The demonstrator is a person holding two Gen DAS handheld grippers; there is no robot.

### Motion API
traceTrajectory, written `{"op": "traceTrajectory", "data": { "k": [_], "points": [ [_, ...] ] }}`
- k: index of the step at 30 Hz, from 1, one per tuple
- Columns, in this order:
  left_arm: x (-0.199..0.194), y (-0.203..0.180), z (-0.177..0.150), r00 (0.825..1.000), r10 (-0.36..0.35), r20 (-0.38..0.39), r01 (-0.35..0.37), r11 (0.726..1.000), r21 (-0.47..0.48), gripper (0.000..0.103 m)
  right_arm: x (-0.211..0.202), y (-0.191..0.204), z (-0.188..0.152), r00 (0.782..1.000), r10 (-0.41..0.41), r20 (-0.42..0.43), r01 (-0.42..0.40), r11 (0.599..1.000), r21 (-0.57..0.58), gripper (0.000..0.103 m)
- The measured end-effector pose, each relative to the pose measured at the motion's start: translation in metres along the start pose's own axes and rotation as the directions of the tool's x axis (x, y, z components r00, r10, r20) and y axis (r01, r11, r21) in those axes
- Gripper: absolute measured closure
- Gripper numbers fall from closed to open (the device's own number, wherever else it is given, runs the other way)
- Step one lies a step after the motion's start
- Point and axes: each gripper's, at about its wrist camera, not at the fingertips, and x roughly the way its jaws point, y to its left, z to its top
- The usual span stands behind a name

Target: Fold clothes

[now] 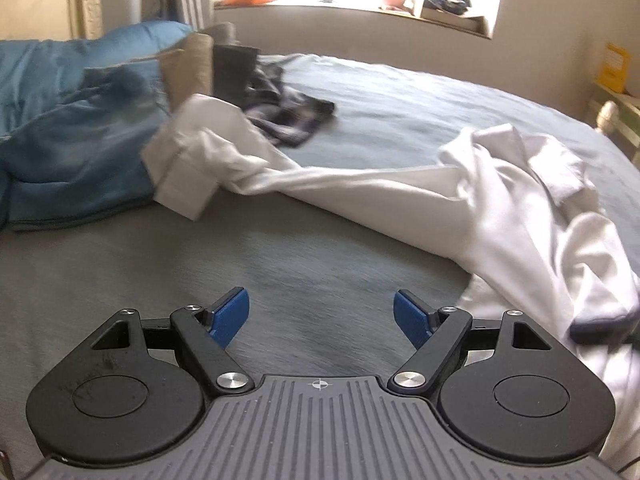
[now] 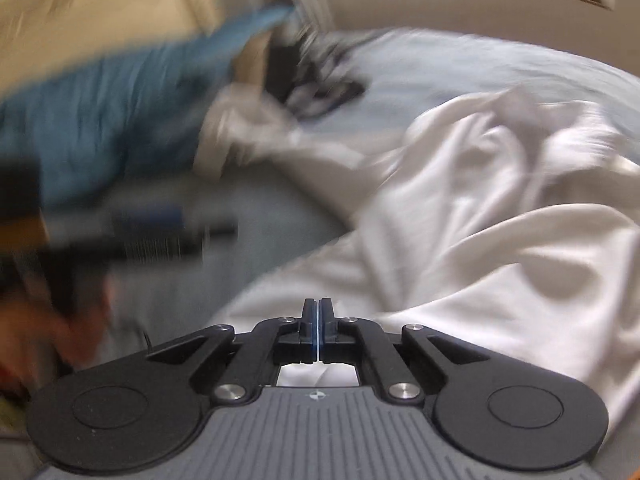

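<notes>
We are spreading a crumpled white shirt [image 1: 500, 200] across the grey bed [image 1: 280, 264]; a clean fold, we judge, needs hem and sleeve pulled taut first. Our right gripper [image 2: 319, 330] is sitting over the shirt's near edge, jaws together, any pinch of cloth unclear. Our left gripper [image 1: 321, 314] is hovering spread apart over bare bedding, shirt just beside it.

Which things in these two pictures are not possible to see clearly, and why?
- Right gripper: shut; whether it pinches the white shirt is hidden by its own fingers.
- Left gripper in the right wrist view: motion blur.
- Windowsill items, left wrist view: small, overexposed.
</notes>
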Motion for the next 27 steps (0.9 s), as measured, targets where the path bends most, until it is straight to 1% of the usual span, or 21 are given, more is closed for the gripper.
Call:
{"op": "traceTrajectory", "data": {
  "k": [2,4,5,6,8,10,11,12,14,15,17,18,19,20,21,22,23,24,25,27],
  "points": [
    [0.001,-0.006,-0.002,1.000,-0.009,-0.009,0.009,1.000,0.015,0.023,-0.018,-0.014,0.004,0.999,0.035,0.040,-0.037,0.998,0.052,0.103],
    [0.004,-0.011,-0.003,1.000,-0.013,-0.025,0.014,1.000,0.024,0.023,-0.033,-0.023,0.007,0.995,0.082,0.059,-0.086,0.994,0.066,0.103],
    [0.005,-0.013,-0.003,0.999,-0.015,-0.034,0.016,0.999,0.028,0.023,-0.034,-0.020,0.008,0.994,0.094,0.047,-0.095,0.995,0.023,0.101],
    [0.006,-0.015,-0.004,0.999,-0.013,-0.041,0.014,0.999,0.030,0.023,-0.031,-0.013,0.008,0.996,0.088,0.030,-0.087,0.995,-0.039,0.100],
    [0.008,-0.017,-0.007,0.998,-0.008,-0.057,0.010,0.999,0.036,0.023,-0.020,0.006,0.004,0.999,0.048,-0.025,-0.052,0.979,-0.198,0.097],
    [0.008,-0.020,-0.010,0.998,-0.005,-0.069,0.008,0.999,0.043,0.023,-0.003,0.026,-0.006,0.997,0.002,-0.078,-0.030,0.934,-0.356,0.085],
    [0.008,-0.021,-0.011,0.997,-0.005,-0.072,0.008,0.999,0.045,0.023,0.008,0.036,-0.013,0.994,-0.022,-0.104,-0.025,0.903,-0.429,0.074],
    [0.008,-0.021,-0.012,0.997,-0.006,-0.075,0.010,0.999,0.047,0.023,0.016,0.043,-0.019,0.991,-0.041,-0.126,-0.028,0.868,-0.496,0.069],
    [0.009,-0.022,-0.013,0.997,-0.008,-0.080,0.012,0.999,0.052,0.023,0.024,0.054,-0.032,0.986,-0.049,-0.160,-0.056,0.803,-0.594,0.068],
    [0.010,-0.022,-0.013,0.997,-0.009,-0.083,0.014,0.999,0.052,0.023,0.027,0.058,-0.037,0.983,-0.055,-0.173,-0.067,0.776,-0.627,0.066],
    [0.013,-0.023,-0.014,0.996,-0.014,-0.091,0.019,0.999,0.047,0.023,0.032,0.065,-0.045,0.979,-0.073,-0.188,-0.075,0.736,-0.673,0.062],
    [0.015,-0.023,-0.014,0.995,-0.017,-0.095,0.021,0.999,0.045,0.023,0.037,0.067,-0.048,0.977,-0.087,-0.193,-0.071,0.722,-0.688,0.062],
    [0.017,-0.023,-0.014,0.995,-0.019,-0.099,0.023,0.999,0.042,0.023,0.042,0.068,-0.050,0.975,-0.101,-0.200,-0.068,0.717,-0.693,0.062],
    [0.018,-0.024,-0.014,0.995,-0.022,-0.101,0.026,0.999,0.042,0.023,0.047,0.066,-0.052,0.973,-0.114,-0.200,-0.057,0.722,-0.690,0.062],
    [0.019,-0.025,-0.014,0.994,-0.026,-0.103,0.030,0.999,0.042,0.023,0.051,0.065,-0.054,0.971,-0.128,-0.201,-0.046,0.726,-0.686,0.065],
    [0.020,-0.025,-0.014,0.994,-0.027,-0.104,0.031,0.999,0.040,0.023,0.054,0.062,-0.053,0.970,-0.132,-0.203,-0.040,0.739,-0.672,0.065],
    [0.020,-0.025,-0.014,0.994,-0.027,-0.105,0.031,0.999,0.038,0.023,0.054,0.058,-0.049,0.971,-0.116,-0.207,-0.044,0.770,-0.636,0.069],
    [0.021,-0.024,-0.014,0.994,-0.028,-0.105,0.032,0.999,0.035,0.023,0.052,0.053,-0.044,0.974,-0.099,-0.204,-0.043,0.804,-0.593,0.092],
    [0.022,-0.024,-0.013,0.994,-0.028,-0.106,0.032,0.999,0.033,0.023,0.047,0.047,-0.037,0.980,-0.077,-0.185,-0.035,0.843,-0.536,0.098],
    [0.023,-0.020,-0.010,0.992,-0.041,-0.115,0.041,0.999,0.001,0.023,0.034,0.035,-0.024,0.991,-0.046,-0.122,-0.010,0.906,-0.423,0.102]
  ]
}}
